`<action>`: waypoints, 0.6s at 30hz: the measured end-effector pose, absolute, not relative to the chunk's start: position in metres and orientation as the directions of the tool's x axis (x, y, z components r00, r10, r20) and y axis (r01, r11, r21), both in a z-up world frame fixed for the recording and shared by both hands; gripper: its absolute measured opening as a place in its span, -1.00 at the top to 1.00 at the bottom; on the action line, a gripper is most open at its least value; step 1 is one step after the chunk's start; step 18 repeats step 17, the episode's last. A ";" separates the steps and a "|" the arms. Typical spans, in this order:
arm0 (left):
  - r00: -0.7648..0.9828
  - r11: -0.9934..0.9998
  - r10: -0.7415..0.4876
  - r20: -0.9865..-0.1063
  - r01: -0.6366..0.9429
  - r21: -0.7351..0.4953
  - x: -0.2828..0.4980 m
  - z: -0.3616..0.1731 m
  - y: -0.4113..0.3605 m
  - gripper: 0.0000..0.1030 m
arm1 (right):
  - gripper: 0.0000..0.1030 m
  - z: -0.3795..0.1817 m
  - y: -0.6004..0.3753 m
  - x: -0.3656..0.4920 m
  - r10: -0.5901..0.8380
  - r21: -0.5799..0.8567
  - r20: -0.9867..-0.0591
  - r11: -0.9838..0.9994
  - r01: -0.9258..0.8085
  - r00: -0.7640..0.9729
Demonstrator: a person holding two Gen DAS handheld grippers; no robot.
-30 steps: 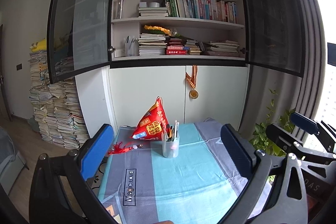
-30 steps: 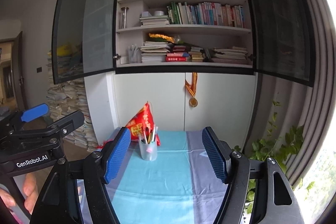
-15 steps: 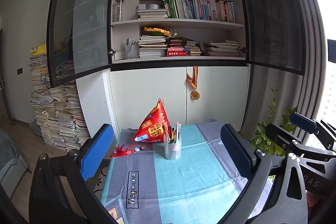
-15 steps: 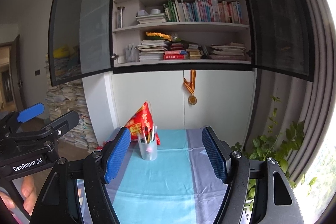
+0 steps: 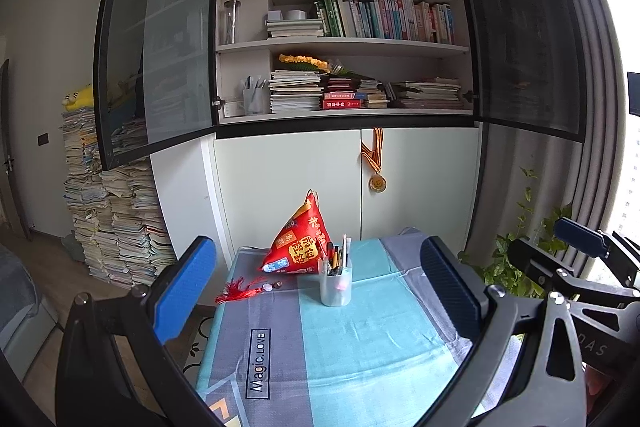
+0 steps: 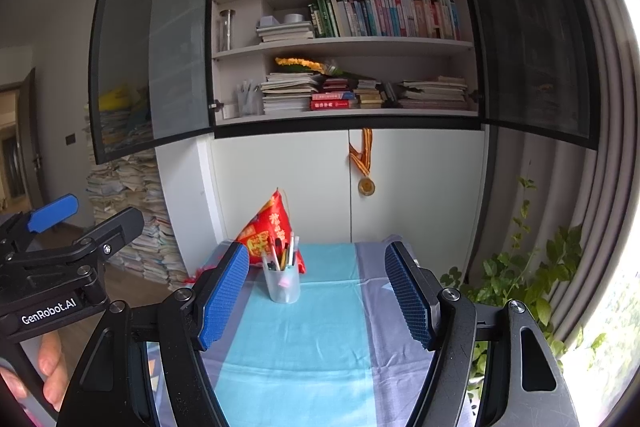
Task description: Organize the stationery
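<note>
A translucent pen cup (image 5: pixel 336 285) holding several pens stands upright on the table with the blue and grey cloth (image 5: pixel 360 347); it also shows in the right wrist view (image 6: pixel 282 283). My left gripper (image 5: pixel 320 291) is open and empty, held back from the cup. My right gripper (image 6: pixel 316 291) is open and empty, also short of the cup. A second pen cup (image 5: pixel 253 99) sits on the lowest open shelf of the bookcase (image 5: pixel 344 43).
A red pyramid-shaped pouch (image 5: pixel 301 243) with a red tassel (image 5: pixel 244 287) lies just behind the cup. Glass cabinet doors (image 5: pixel 156 27) stand open. Stacks of papers (image 5: pixel 116 211) stand at left, a plant (image 6: pixel 520 267) at right. A medal (image 5: pixel 377 182) hangs on the cabinet.
Both grippers have drifted slightly, so the cup sits a little lower and more to the right in the left view. Nothing was grasped or released.
</note>
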State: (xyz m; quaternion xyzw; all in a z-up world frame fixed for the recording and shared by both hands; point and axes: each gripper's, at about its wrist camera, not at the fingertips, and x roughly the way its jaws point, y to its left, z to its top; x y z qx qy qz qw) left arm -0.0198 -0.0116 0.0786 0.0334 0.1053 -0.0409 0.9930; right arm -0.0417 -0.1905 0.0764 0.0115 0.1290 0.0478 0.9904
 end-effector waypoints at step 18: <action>0.973 0.994 -0.079 -0.215 0.094 0.059 -0.021 0.080 -0.013 -0.98 | -0.39 0.070 -0.190 -0.041 0.090 0.037 -0.258 0.996 -0.084 0.962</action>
